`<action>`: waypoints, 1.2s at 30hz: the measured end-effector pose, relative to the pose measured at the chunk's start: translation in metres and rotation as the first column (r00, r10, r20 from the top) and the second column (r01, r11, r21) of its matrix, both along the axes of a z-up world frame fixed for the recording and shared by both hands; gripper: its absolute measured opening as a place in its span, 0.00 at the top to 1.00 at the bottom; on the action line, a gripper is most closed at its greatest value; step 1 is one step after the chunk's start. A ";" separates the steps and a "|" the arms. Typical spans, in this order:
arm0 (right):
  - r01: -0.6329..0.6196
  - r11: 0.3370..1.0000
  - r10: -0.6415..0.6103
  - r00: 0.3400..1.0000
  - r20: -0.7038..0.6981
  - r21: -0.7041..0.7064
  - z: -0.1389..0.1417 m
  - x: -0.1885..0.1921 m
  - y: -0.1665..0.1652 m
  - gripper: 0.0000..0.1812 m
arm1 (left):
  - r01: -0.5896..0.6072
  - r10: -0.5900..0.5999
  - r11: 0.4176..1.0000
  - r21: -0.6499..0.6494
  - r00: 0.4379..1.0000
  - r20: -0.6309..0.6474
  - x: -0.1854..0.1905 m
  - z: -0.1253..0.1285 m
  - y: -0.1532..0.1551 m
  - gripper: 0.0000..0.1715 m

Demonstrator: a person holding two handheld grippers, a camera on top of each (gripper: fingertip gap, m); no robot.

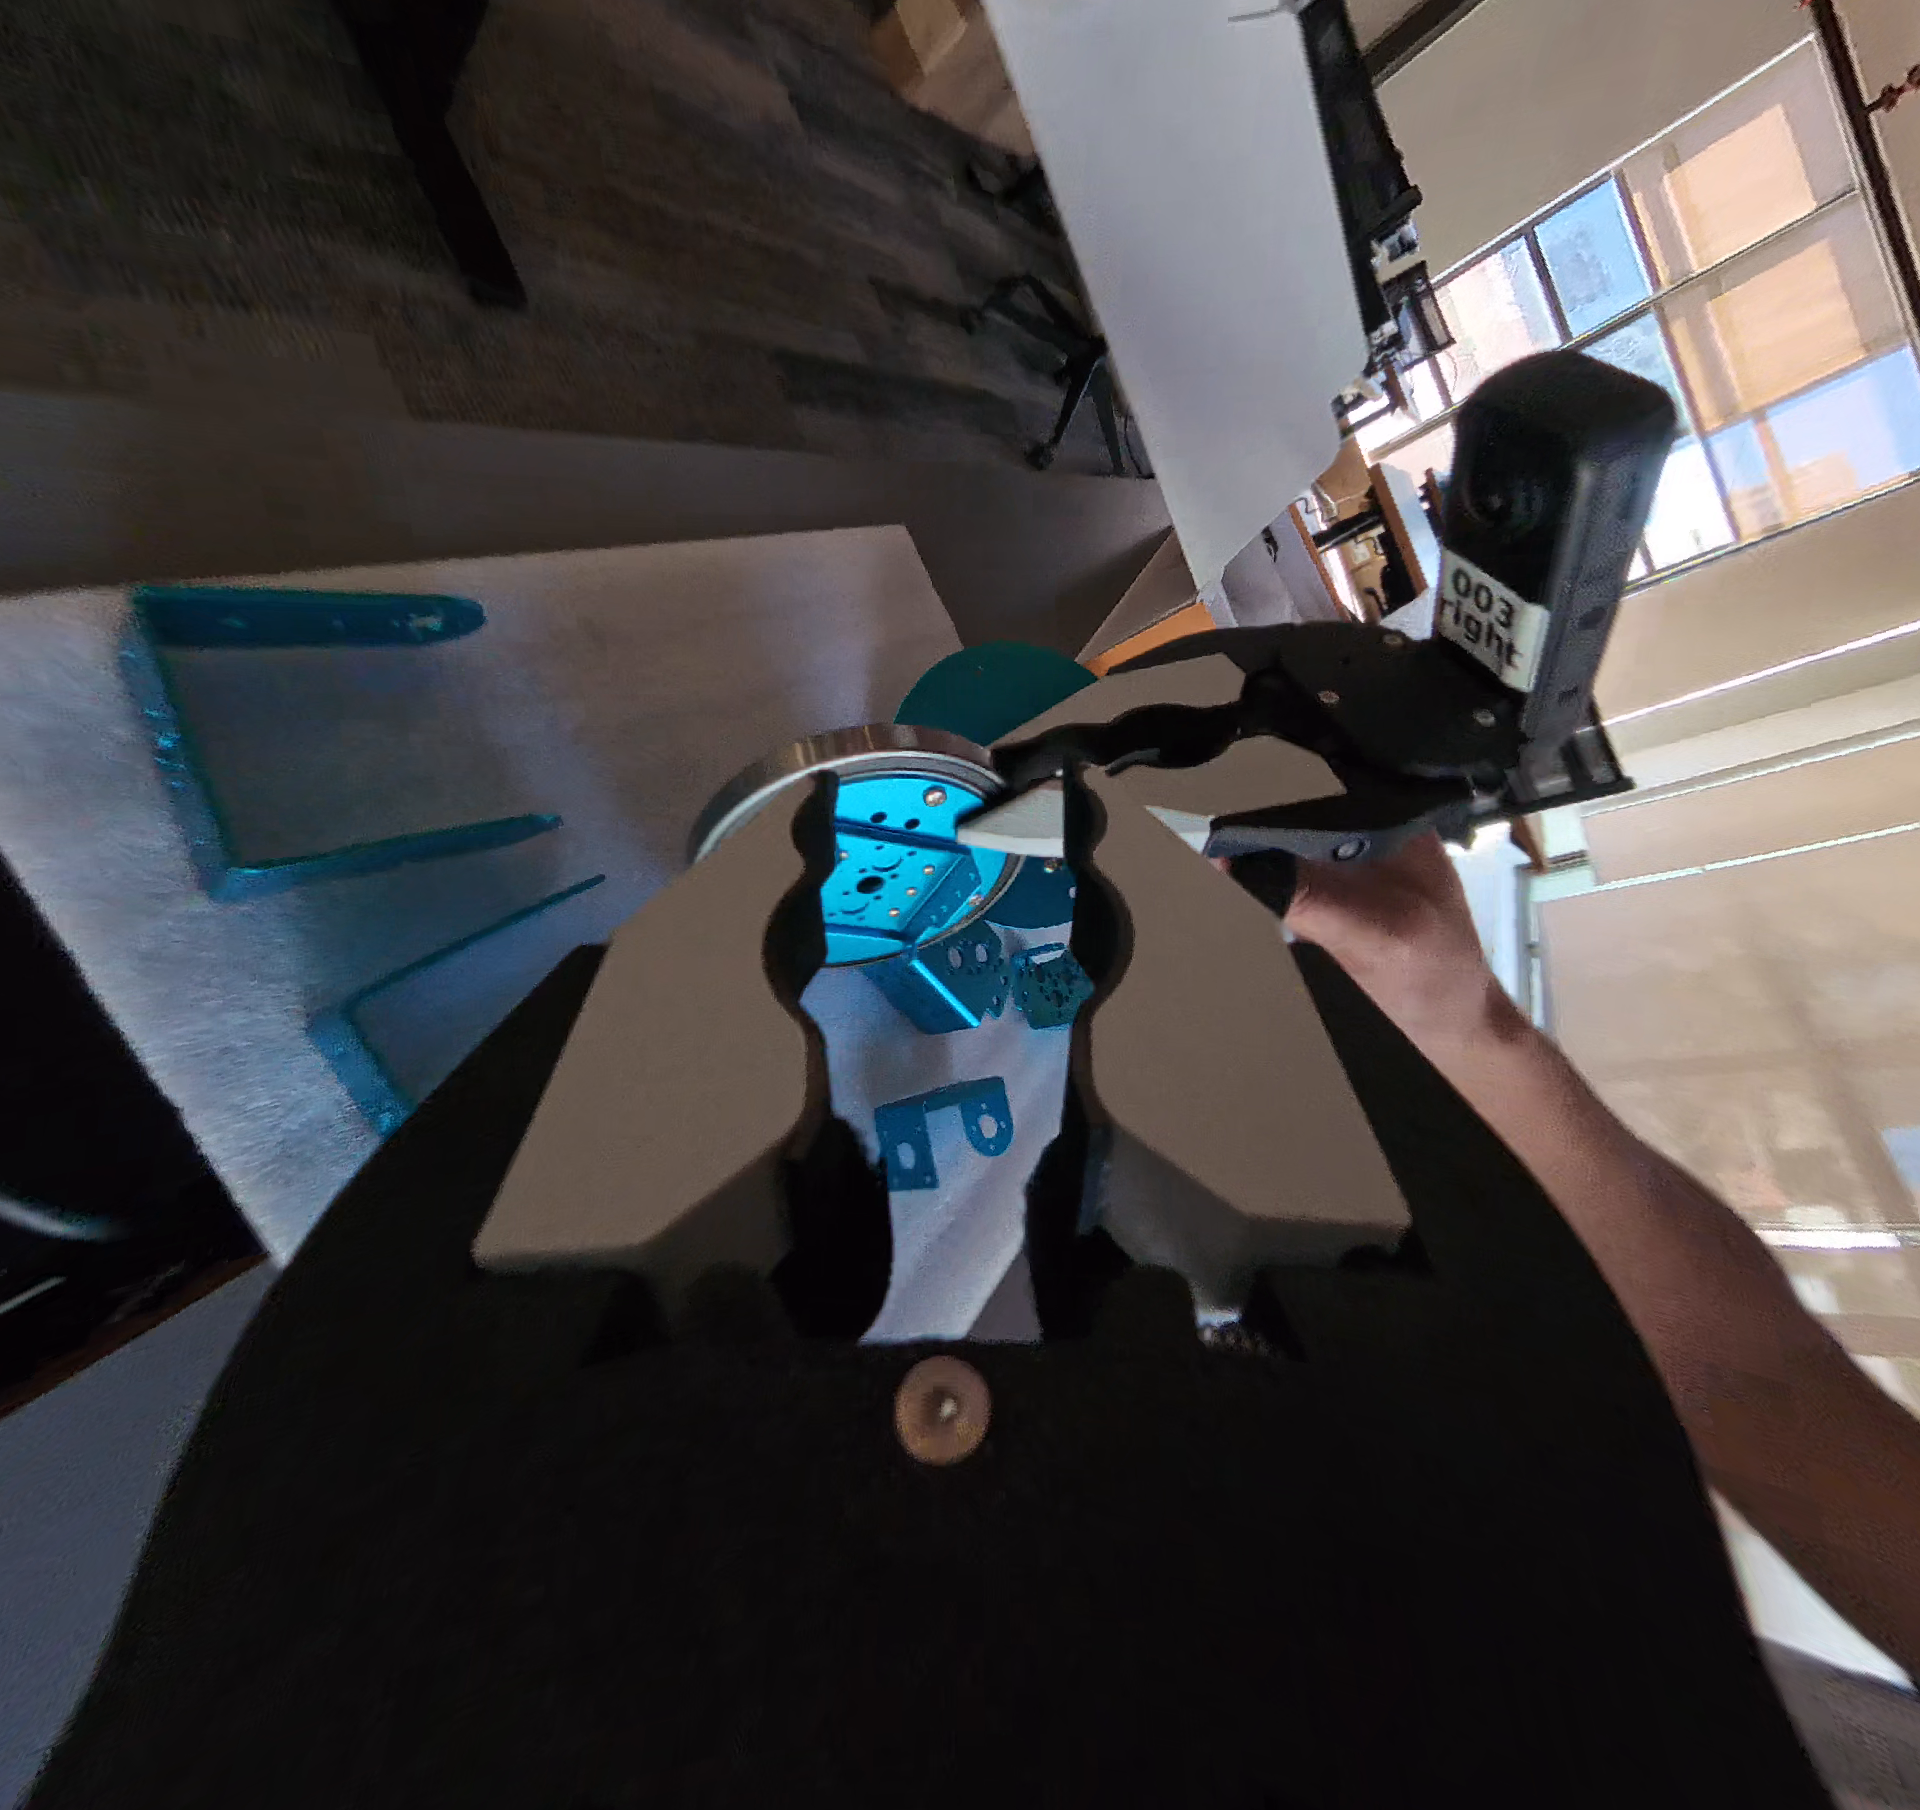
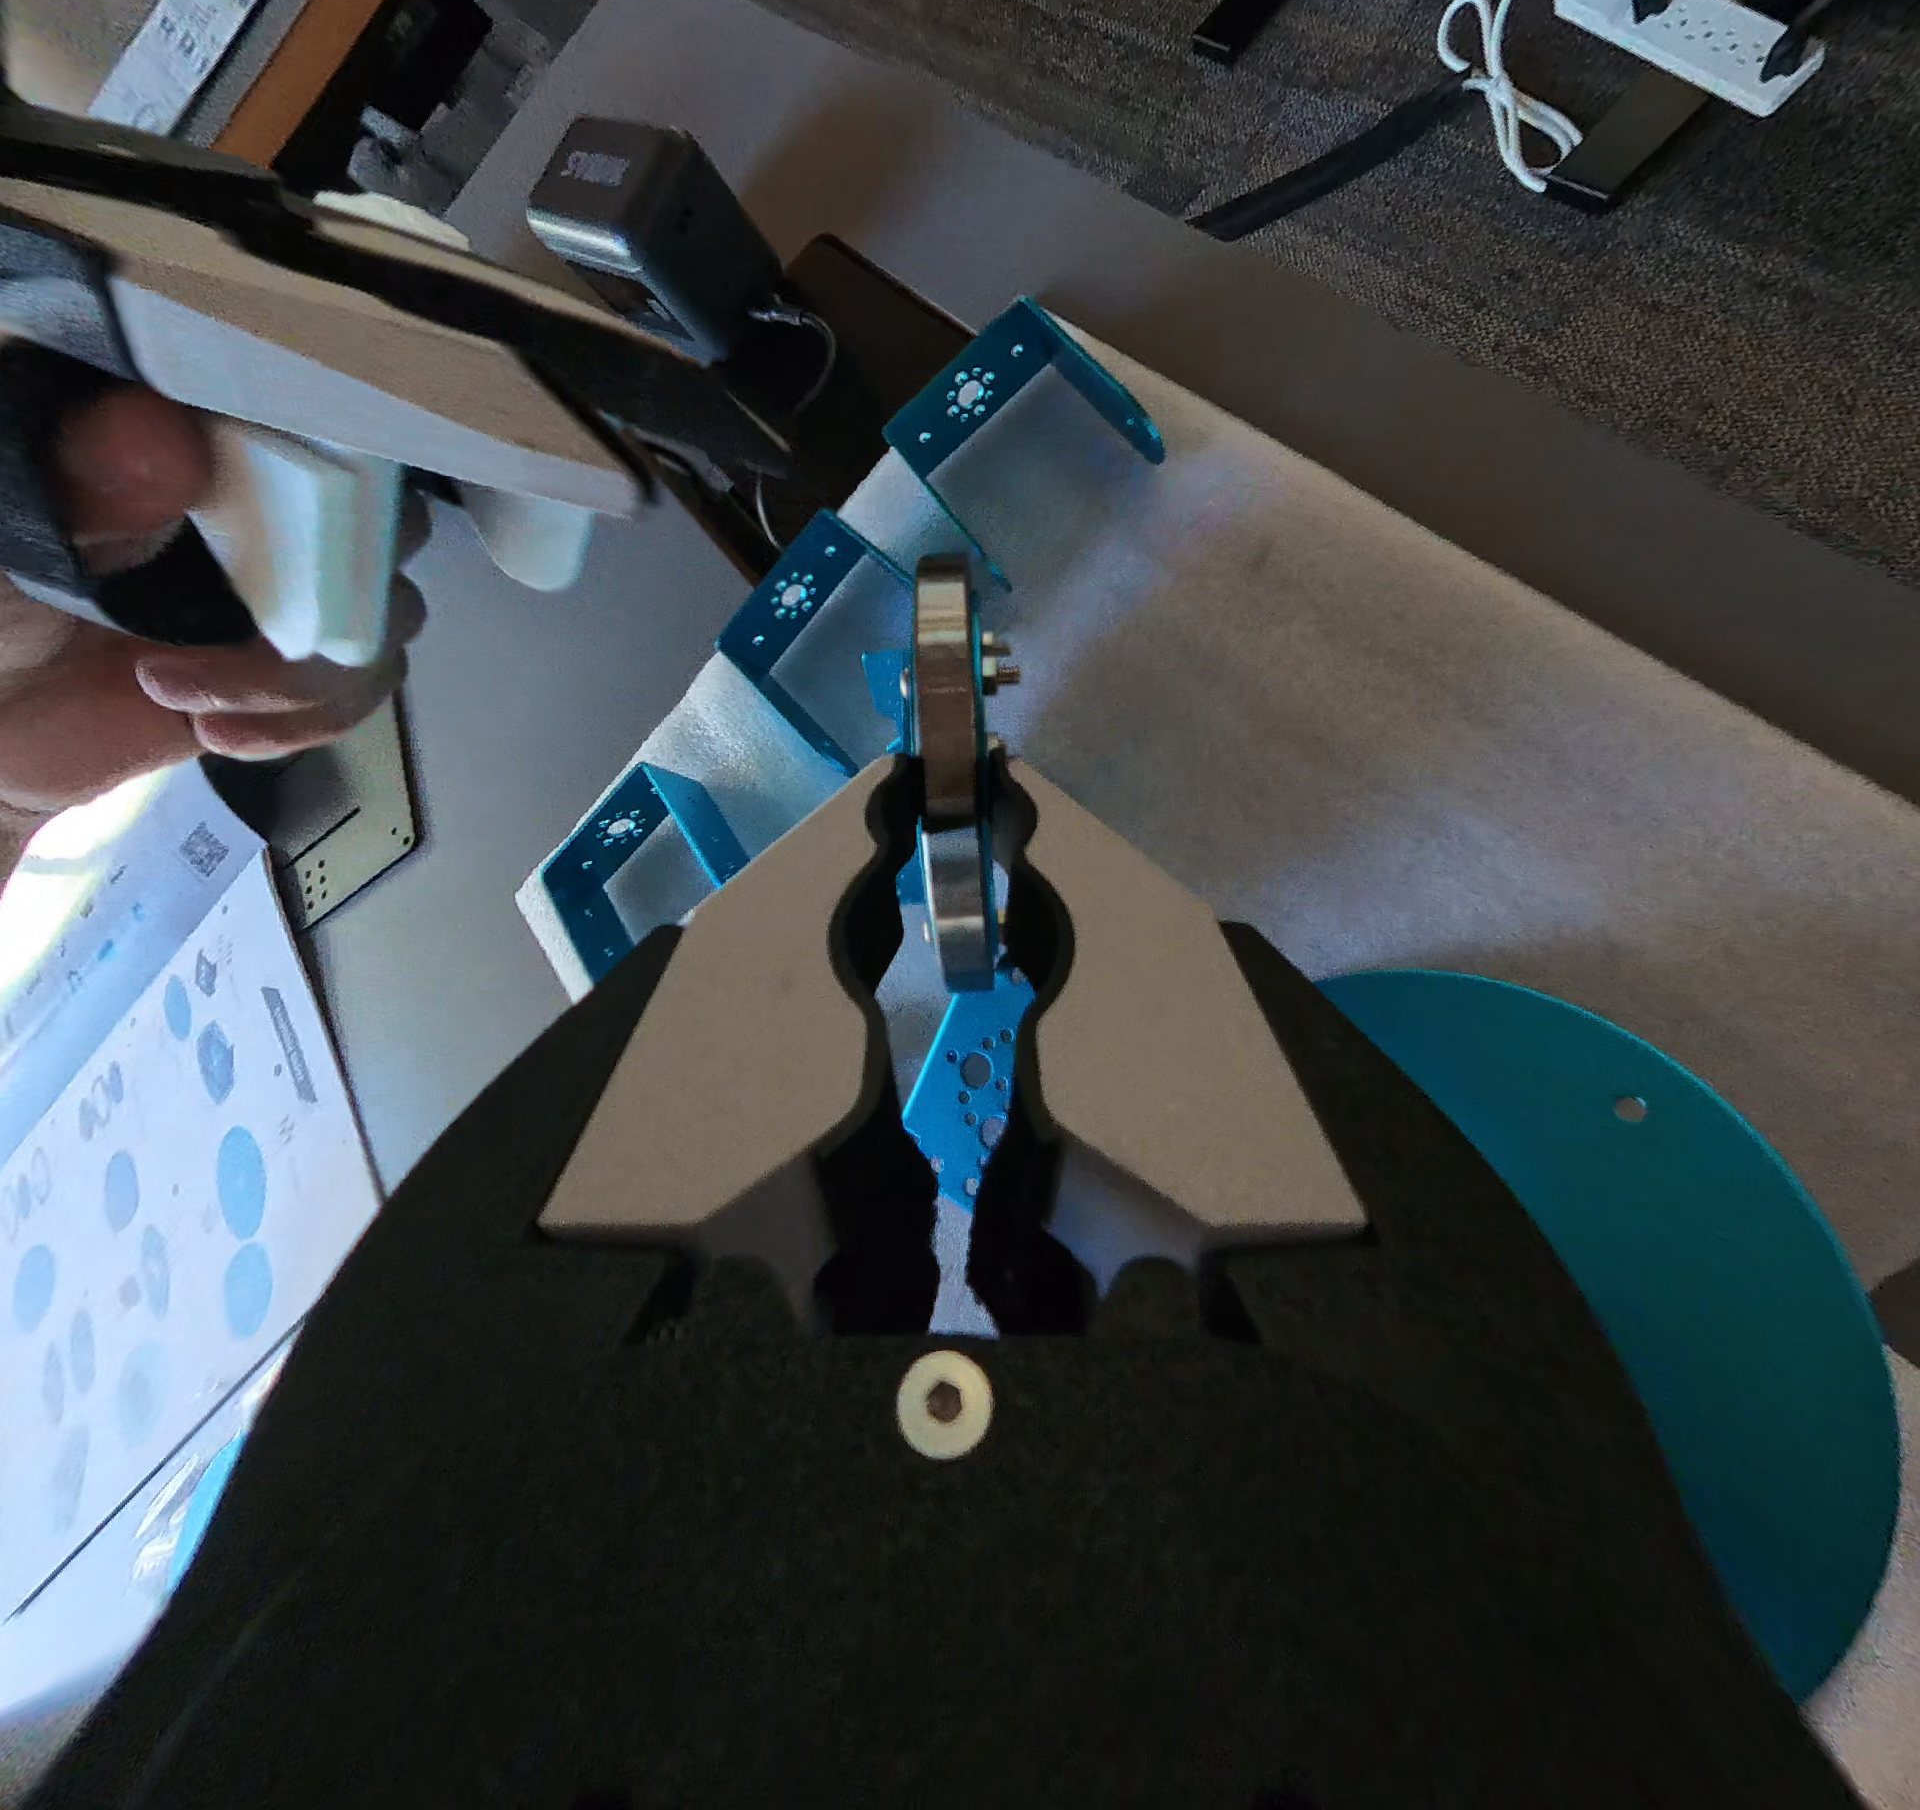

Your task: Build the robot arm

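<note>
A round silver bearing ring (image 2: 948,721) with a bright blue perforated plate (image 1: 883,877) bolted inside it stands on edge, pinched at its rim between the right gripper's (image 2: 951,784) tips. From the left gripper (image 1: 951,804), it lies just past the parted tips, its blue face towards them.

White printed label (image 1: 1486,622) borne on the camera of the right gripper (image 1: 982,789), printed sheet (image 2: 156,1085) with blue diagrams and a square code left of that gripper, faint lettering on a dark box (image 2: 649,222) ahead-left
</note>
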State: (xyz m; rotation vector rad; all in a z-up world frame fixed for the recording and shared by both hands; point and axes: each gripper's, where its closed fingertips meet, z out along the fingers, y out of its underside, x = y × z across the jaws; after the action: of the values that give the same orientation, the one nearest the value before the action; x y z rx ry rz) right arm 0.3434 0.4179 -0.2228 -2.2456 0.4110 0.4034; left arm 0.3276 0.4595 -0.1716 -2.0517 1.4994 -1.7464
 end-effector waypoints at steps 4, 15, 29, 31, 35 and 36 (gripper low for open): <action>-0.024 1.000 0.024 0.998 -0.065 0.005 0.011 -0.003 -0.002 0.94 | -0.012 0.004 0.997 0.077 0.994 0.113 -0.029 0.004 0.014 0.71; -0.181 0.945 0.253 0.932 -0.260 0.271 0.115 -0.082 -0.059 0.94 | 0.234 -0.236 0.971 0.051 0.901 0.365 -0.126 0.022 -0.094 0.61; -0.146 0.954 0.257 0.847 -0.465 0.262 0.024 -0.218 -0.228 0.94 | 0.466 -0.462 0.864 -0.190 0.884 0.067 -0.237 -0.046 -0.257 0.83; -0.173 0.966 0.245 0.849 -0.468 0.192 -0.007 -0.236 -0.248 0.93 | 0.522 -0.535 0.832 -0.187 0.845 -0.025 -0.247 -0.065 -0.267 0.84; -0.195 0.973 0.230 0.856 -0.464 0.122 -0.041 -0.252 -0.269 0.92 | 0.608 -0.631 0.776 -0.168 0.758 -0.168 -0.255 -0.090 -0.279 0.84; -0.194 0.975 0.220 0.860 -0.459 0.104 -0.047 -0.251 -0.271 0.92 | 0.621 -0.642 0.766 -0.164 0.741 -0.195 -0.255 -0.094 -0.281 0.84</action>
State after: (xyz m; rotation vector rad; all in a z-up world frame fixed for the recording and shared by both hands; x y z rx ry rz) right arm 0.0928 0.1469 -0.2698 -2.1306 0.3969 1.0741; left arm 0.0729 0.1784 -0.2652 -1.9811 2.4803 -1.8068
